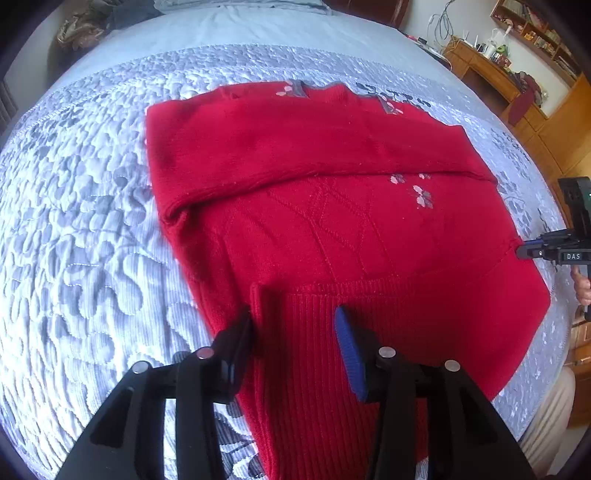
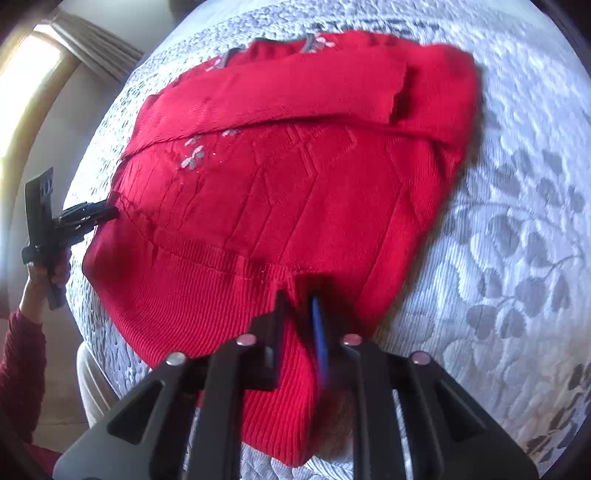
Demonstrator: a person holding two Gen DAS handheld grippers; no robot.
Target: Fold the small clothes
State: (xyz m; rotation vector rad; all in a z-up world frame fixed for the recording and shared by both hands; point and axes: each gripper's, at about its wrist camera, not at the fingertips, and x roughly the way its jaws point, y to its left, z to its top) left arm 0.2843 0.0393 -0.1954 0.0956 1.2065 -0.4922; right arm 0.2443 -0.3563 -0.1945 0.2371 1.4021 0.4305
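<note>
Left gripper (image 1: 295, 325): jaws spread astride the red sweater's (image 1: 332, 229) ribbed hem, pads not pressing. Right gripper (image 2: 299, 299): nearly closed, pinching a fold of the hem. Quilted bedspread (image 1: 92, 240): open on every side of the sweater.

bed: quilted grey floral bedspread (image 1: 92, 229) is covering it
furniture: wooden desk (image 1: 484, 70) and shelves (image 1: 535, 33) are sitting cluttered
window: daylight is pouring through (image 2: 26, 85)
</note>
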